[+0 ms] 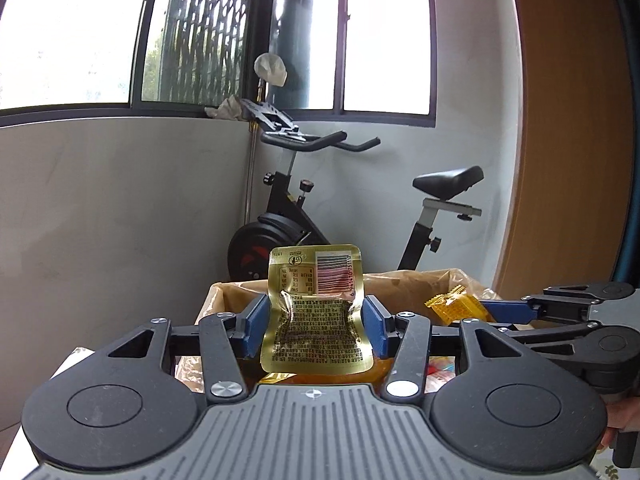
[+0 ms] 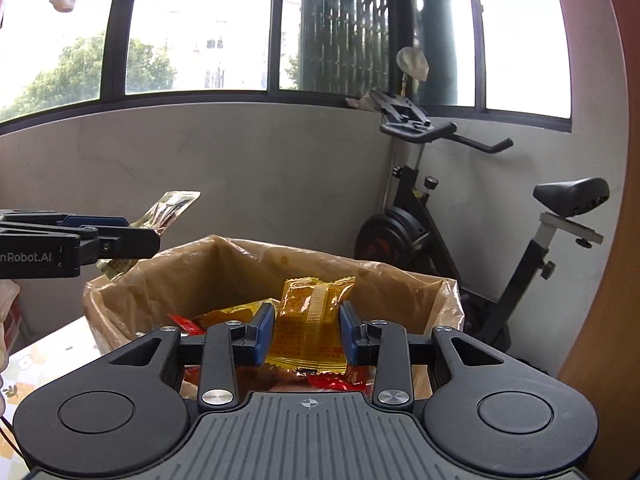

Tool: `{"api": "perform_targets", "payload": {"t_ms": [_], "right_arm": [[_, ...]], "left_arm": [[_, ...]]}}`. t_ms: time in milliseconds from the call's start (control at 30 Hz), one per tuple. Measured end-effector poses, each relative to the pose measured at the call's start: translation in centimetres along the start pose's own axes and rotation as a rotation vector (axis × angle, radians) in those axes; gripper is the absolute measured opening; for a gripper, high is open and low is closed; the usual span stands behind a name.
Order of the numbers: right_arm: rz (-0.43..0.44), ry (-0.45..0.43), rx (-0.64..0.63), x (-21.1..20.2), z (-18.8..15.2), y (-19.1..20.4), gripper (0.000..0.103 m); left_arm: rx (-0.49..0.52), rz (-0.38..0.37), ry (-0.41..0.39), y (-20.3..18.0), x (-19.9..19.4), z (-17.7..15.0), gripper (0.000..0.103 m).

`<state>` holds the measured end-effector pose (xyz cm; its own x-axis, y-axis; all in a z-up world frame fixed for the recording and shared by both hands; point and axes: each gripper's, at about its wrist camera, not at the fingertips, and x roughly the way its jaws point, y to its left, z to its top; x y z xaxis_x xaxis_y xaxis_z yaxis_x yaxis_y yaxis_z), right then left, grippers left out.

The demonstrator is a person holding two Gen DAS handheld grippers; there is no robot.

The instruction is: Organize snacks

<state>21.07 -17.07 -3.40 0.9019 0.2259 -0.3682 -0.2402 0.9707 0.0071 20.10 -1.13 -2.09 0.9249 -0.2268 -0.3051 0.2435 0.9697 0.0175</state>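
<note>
On the side of the left gripper (image 2: 132, 236), seen from the right wrist view, white letters read "nRobot.AI"; the start of the word is cut off by the frame edge. The gold pouch (image 1: 316, 308) in this gripper carries a barcode with digits along its side and blocks of small dense print, too small to read. The jaws of the left gripper are narrowly apart and press on both sides of the pouch, which stands upright between the blue pads (image 1: 254, 330).

The right gripper (image 2: 307, 334) has its jaws closed on an orange snack packet (image 2: 310, 322) with fine red print that cannot be read. Both packets hang above a box lined with a brown plastic bag (image 2: 224, 264), where more orange and red wrappers (image 2: 336, 382) lie. The box stands on a worktop with a flower-pattern cover (image 2: 36, 364).
</note>
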Motion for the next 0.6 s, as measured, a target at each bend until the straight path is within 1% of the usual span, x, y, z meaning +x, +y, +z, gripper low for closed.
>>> {"api": "perform_targets", "payload": {"t_ms": [67,133,200,233,300,367,400,467,500,533,567,600], "right_arm": [[-0.006,0.031,-0.011,0.9,-0.4,0.2,0.032],[-0.012,0.054,-0.016,1.4,-0.9,0.6,0.032],[-0.012,0.066,-0.008,1.7,-1.4,0.7,0.033],[-0.013,0.067,-0.005,1.6,-1.5,0.7,0.034],[-0.02,0.065,-0.006,1.4,-1.6,0.8,0.041],[-0.033,0.055,-0.005,1.0,-1.6,0.9,0.058],[-0.038,0.047,0.0,0.5,-1.5,0.9,0.062],[-0.041,0.036,0.012,-0.2,-1.2,0.8,0.076],[-0.042,0.031,0.017,-0.6,-1.1,0.9,0.081],[-0.046,0.022,0.022,-1.1,-1.0,1.1,0.09],[-0.051,0.008,0.025,-1.8,-0.9,1.2,0.095],[-0.055,-0.003,0.028,-2.3,-0.9,1.4,0.096]], "left_arm": [[0.006,0.022,0.037,0.3,1.0,-0.2,0.055],[0.004,0.029,0.068,0.8,1.8,-0.4,0.056],[0.013,0.034,0.086,0.9,1.9,-0.8,0.057],[0.017,0.037,0.091,1.0,1.7,-1.0,0.059],[0.02,0.037,0.1,1.2,1.4,-1.1,0.069],[0.015,0.04,0.093,1.4,0.6,-1.2,0.081],[0.012,0.044,0.086,1.5,0.3,-1.1,0.083],[0.009,0.051,0.078,1.6,-0.4,-1.0,0.092],[0.01,0.051,0.077,1.5,-0.7,-0.8,0.093],[0.012,0.051,0.075,1.4,-1.1,-0.7,0.095],[0.014,0.055,0.075,1.3,-1.3,-0.5,0.096],[0.016,0.061,0.075,1.2,-1.8,-0.4,0.096]]}}
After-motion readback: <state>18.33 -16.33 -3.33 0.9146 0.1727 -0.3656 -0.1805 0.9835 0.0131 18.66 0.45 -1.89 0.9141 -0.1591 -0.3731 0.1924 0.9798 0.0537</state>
